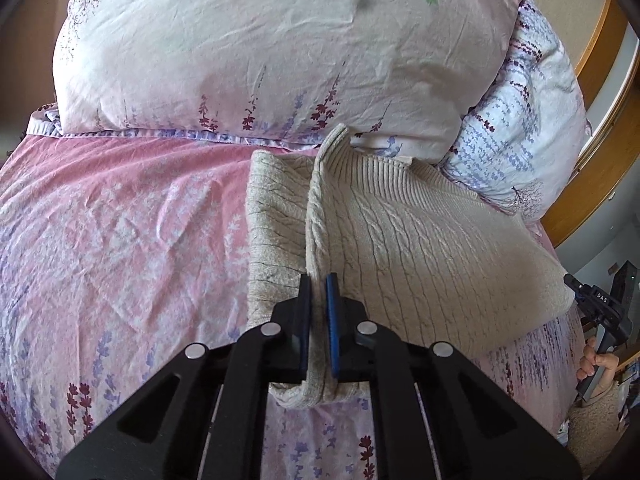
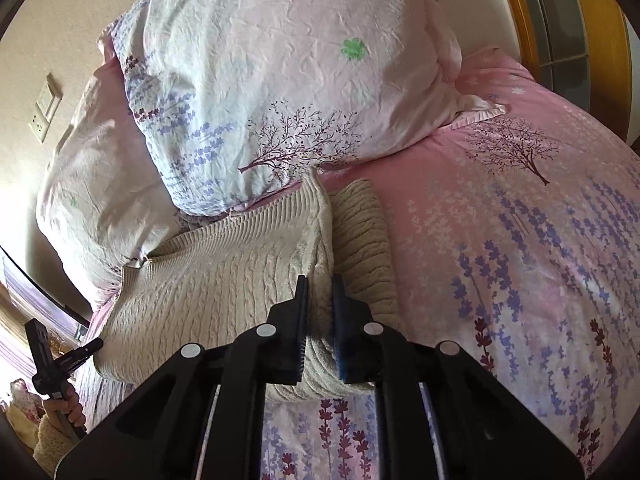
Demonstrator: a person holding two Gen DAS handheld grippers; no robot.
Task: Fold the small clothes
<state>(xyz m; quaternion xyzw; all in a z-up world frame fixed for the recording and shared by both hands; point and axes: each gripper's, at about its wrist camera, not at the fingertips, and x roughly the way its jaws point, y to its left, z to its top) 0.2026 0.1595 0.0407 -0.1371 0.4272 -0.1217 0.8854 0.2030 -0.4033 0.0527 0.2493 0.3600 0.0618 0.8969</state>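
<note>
A beige cable-knit sweater (image 1: pixel 420 240) lies on the pink flowered bed cover, its ribbed hem toward the pillows. My left gripper (image 1: pixel 319 280) is shut on a raised fold along the sweater's left edge; a folded-in part (image 1: pixel 274 216) lies flat beside it. In the right wrist view the same sweater (image 2: pixel 224 288) shows, and my right gripper (image 2: pixel 320 280) is shut on the raised fold at its right edge, with a folded part (image 2: pixel 362 248) beside it. Each view catches the other gripper at the sweater's far corner: the right one (image 1: pixel 576 284) and the left one (image 2: pixel 94 346).
Two large flowered pillows (image 1: pixel 260 48) (image 2: pixel 288 72) stand just behind the sweater. The pink bed cover (image 1: pixel 120 240) (image 2: pixel 520 260) spreads to both sides. A wooden bed frame (image 1: pixel 600 92) runs along the edge. A person's hand (image 1: pixel 596 364) holds the other gripper's handle.
</note>
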